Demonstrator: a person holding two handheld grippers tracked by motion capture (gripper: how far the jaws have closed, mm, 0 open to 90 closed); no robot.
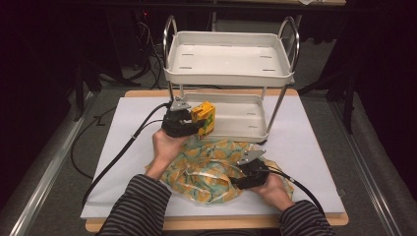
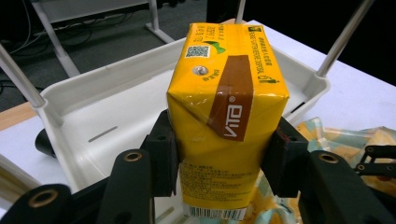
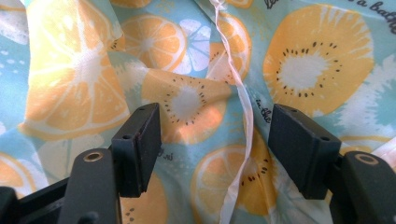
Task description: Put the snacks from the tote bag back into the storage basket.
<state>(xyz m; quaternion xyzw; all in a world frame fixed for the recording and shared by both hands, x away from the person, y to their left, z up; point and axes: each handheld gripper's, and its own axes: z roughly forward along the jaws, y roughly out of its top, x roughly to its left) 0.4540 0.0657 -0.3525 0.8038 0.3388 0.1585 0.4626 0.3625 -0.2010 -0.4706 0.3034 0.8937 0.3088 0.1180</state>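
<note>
A yellow drink carton (image 2: pixel 229 116) with a brown stripe is clamped between the pads of my left gripper (image 2: pixel 224 154). In the high view that gripper (image 1: pixel 196 125) holds the carton (image 1: pixel 204 119) at the left front corner of the white cart's lower tray (image 1: pixel 246 129). A fruit-print cloth bag (image 1: pixel 211 169) lies crumpled on the white board in front of the cart. My right gripper (image 1: pixel 241 173) rests on the bag's right side. Its jaws stand open over the fabric (image 3: pixel 187 102), and a pale ribbon (image 3: pixel 245 121) runs between them.
The two-tier white cart has an upper tray (image 1: pixel 228 59) and chrome posts (image 1: pixel 168 34) with handles at both ends. Black cables (image 1: pixel 123 147) trail from both grippers across the board. Dark floor surrounds the table.
</note>
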